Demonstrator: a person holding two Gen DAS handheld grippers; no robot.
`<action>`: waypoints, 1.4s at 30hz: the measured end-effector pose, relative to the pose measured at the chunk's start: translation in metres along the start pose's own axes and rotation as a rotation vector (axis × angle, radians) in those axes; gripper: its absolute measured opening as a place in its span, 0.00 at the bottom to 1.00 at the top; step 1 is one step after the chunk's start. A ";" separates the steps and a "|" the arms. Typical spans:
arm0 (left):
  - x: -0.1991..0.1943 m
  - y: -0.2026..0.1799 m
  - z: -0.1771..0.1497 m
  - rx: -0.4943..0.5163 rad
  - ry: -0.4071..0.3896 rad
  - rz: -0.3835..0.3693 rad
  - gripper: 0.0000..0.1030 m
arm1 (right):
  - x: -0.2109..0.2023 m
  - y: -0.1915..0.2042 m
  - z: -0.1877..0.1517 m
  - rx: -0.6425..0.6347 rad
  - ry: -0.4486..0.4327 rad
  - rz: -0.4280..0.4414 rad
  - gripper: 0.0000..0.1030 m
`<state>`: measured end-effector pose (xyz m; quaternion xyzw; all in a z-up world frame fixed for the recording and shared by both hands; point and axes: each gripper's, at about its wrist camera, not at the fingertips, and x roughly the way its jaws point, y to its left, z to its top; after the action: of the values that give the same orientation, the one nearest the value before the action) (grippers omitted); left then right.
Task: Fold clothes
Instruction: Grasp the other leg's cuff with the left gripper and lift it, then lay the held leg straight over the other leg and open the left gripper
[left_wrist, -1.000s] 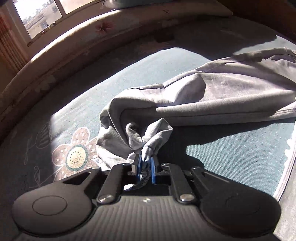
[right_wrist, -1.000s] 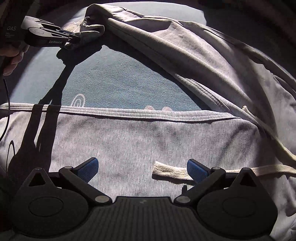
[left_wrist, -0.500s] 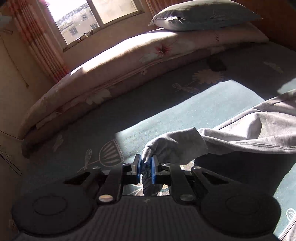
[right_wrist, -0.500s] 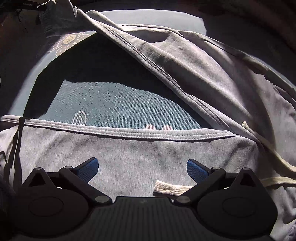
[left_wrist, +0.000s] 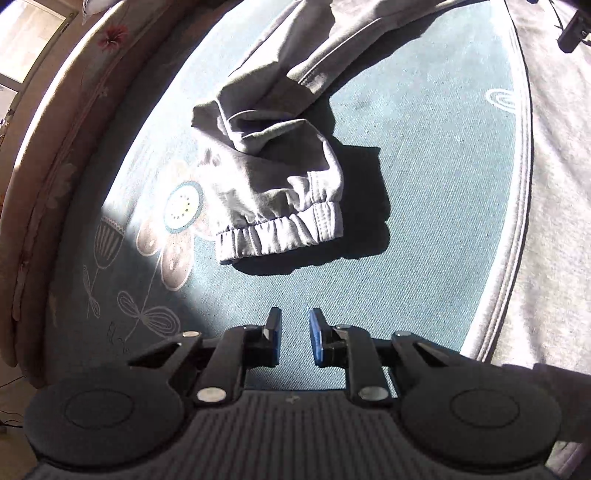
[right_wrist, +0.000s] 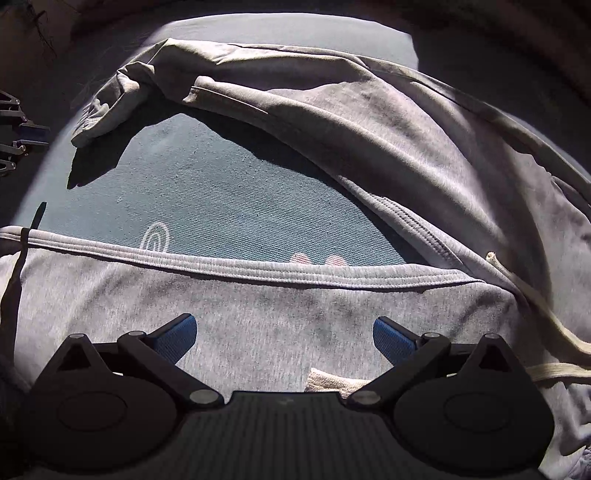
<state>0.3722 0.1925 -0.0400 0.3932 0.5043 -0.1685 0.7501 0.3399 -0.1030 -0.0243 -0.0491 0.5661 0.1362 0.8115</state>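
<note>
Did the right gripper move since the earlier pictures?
No. The right gripper hovers, open, over the same grey waistband hem and drawstring end.

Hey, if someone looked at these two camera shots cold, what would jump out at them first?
Probably the grey sweatpants sprawled in hard sunlight across the teal bedspread, with one elastic cuff crumpled beside a printed flower. Just in front of that cuff, the left gripper has blue-padded fingers slightly apart, with nothing between them. The right gripper hangs wide open over the other leg, near a white drawstring.
</note>
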 end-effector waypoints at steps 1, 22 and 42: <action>0.002 0.011 -0.001 -0.101 0.012 -0.018 0.18 | 0.000 0.000 0.001 -0.006 -0.001 -0.001 1.00; 0.070 0.058 0.024 -0.881 -0.136 -0.036 0.58 | 0.011 0.012 0.016 -0.006 -0.014 0.004 1.00; 0.027 0.161 0.049 -0.823 -0.231 0.192 0.17 | 0.011 0.013 0.020 -0.036 -0.033 -0.024 1.00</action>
<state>0.5193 0.2609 0.0125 0.0854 0.4035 0.0743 0.9080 0.3581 -0.0841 -0.0261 -0.0683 0.5492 0.1377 0.8214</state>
